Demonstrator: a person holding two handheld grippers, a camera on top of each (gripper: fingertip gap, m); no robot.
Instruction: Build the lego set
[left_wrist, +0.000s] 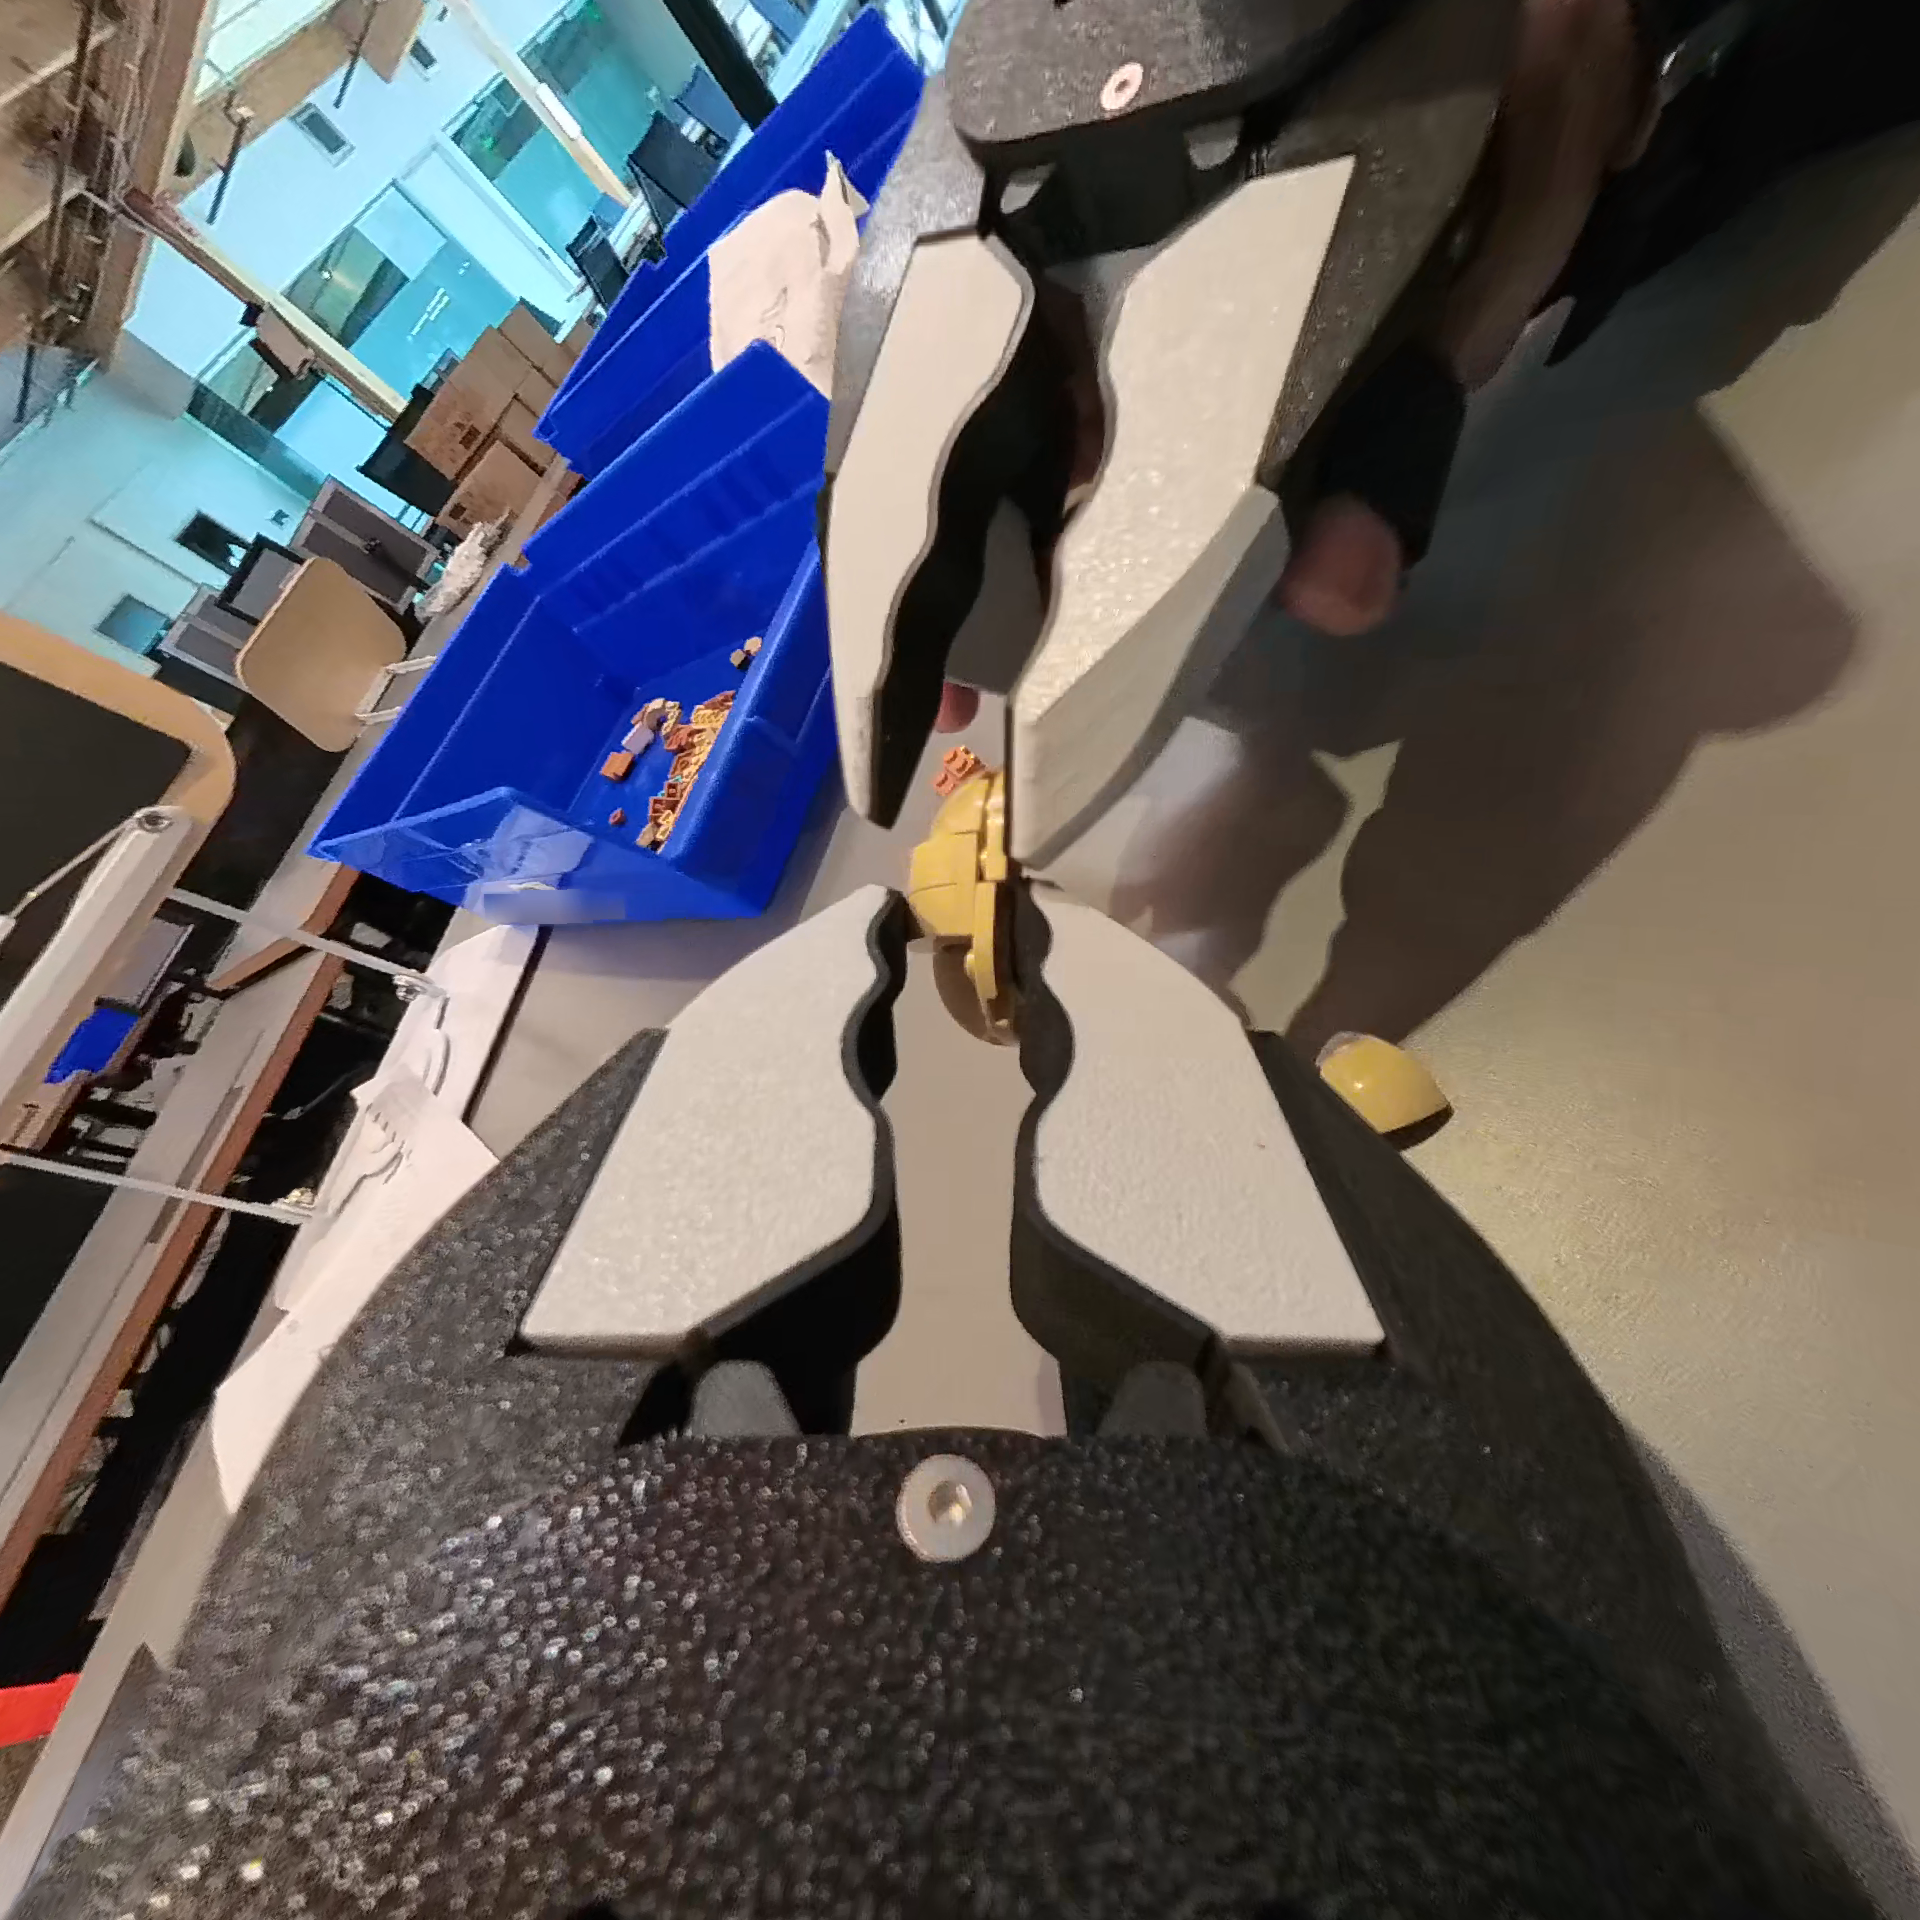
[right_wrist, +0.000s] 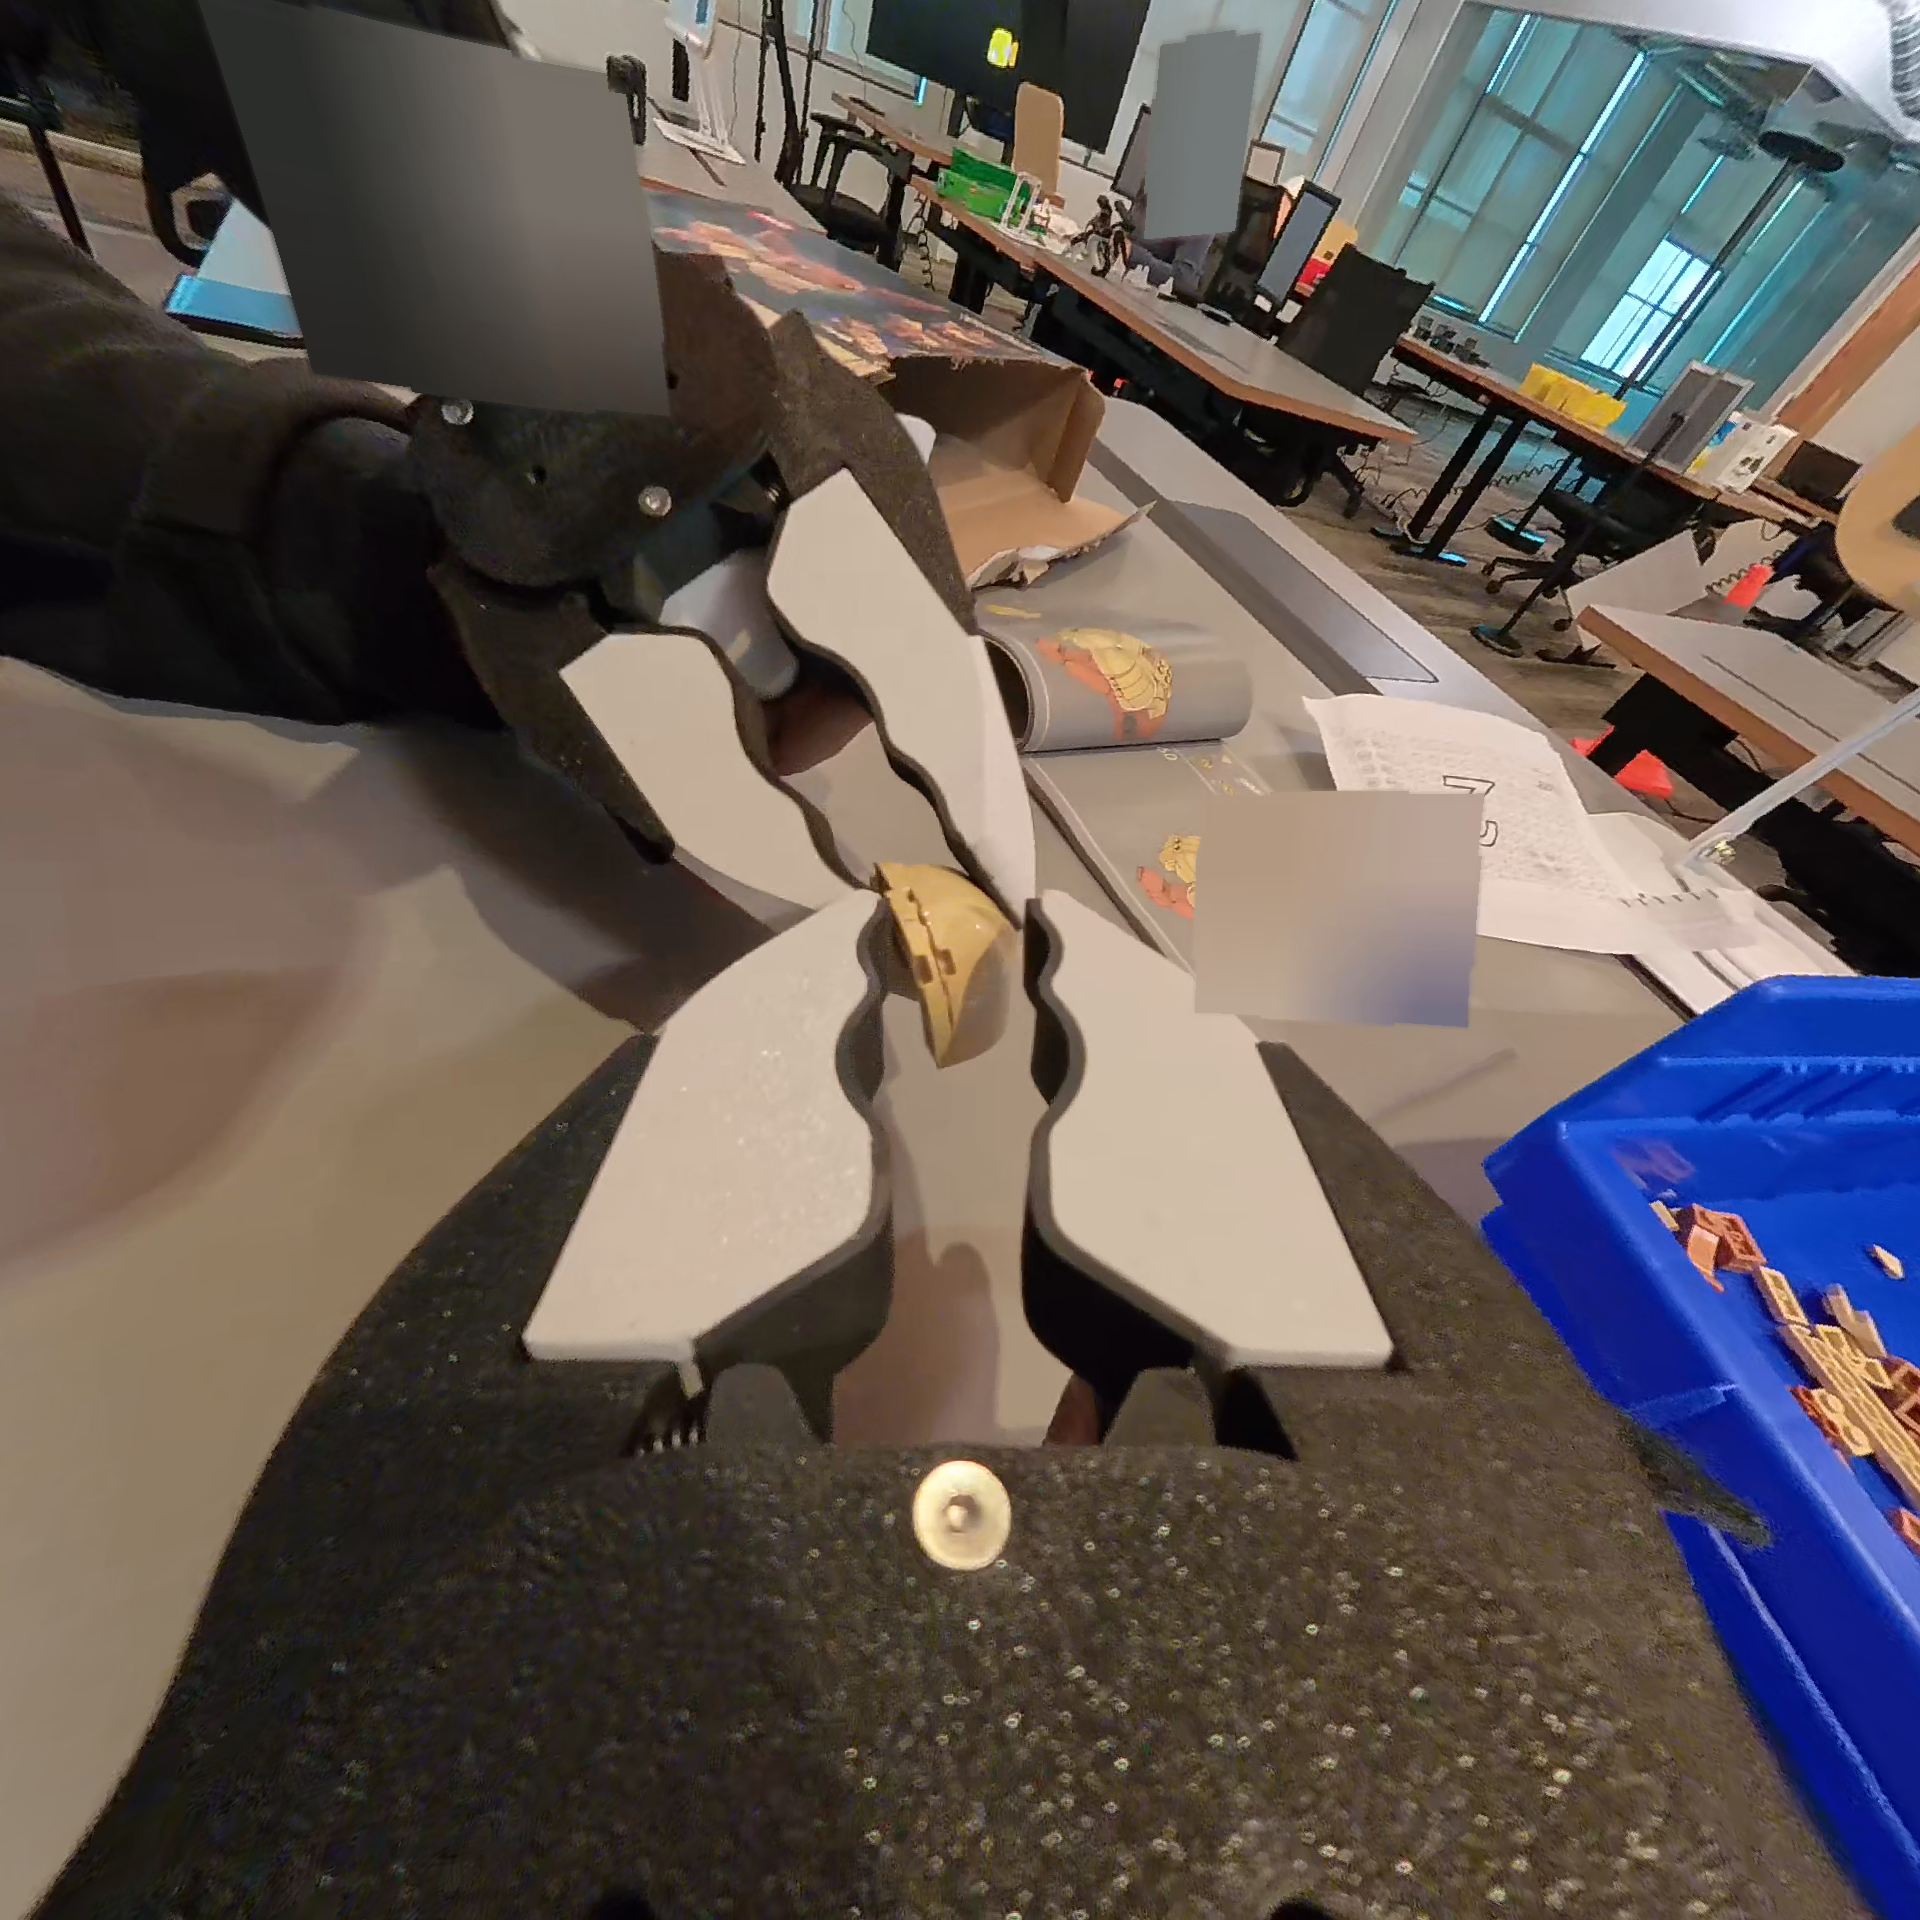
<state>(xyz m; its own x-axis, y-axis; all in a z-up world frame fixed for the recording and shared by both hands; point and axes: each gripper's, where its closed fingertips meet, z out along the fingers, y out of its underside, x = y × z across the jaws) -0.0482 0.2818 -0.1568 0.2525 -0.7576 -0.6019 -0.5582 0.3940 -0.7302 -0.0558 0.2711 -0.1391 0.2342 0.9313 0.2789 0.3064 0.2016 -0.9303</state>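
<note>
A tan domed lego assembly (left_wrist: 954, 864) is held above the grey table (left_wrist: 1662, 1039) between both grippers. My left gripper (left_wrist: 966, 914) is shut on its near end. My right gripper (left_wrist: 951, 831) comes down from the top of the left wrist view and pinches the far end. In the right wrist view my right gripper (right_wrist: 951, 920) has the tan assembly (right_wrist: 951, 982) between its tips, and the left gripper (right_wrist: 935, 883) meets it from the upper left. A loose tan dome piece (left_wrist: 1382, 1081) lies on the table to the right.
A blue bin (left_wrist: 540, 727) with several small brown bricks (left_wrist: 675, 758) stands to the left; it shows at the lower right in the right wrist view (right_wrist: 1714, 1247). An open instruction booklet (right_wrist: 1132, 686), a torn cardboard box (right_wrist: 997, 436) and a printed sheet (right_wrist: 1455, 790) lie beyond. My two grippers' fingertips are within a few centimetres of each other.
</note>
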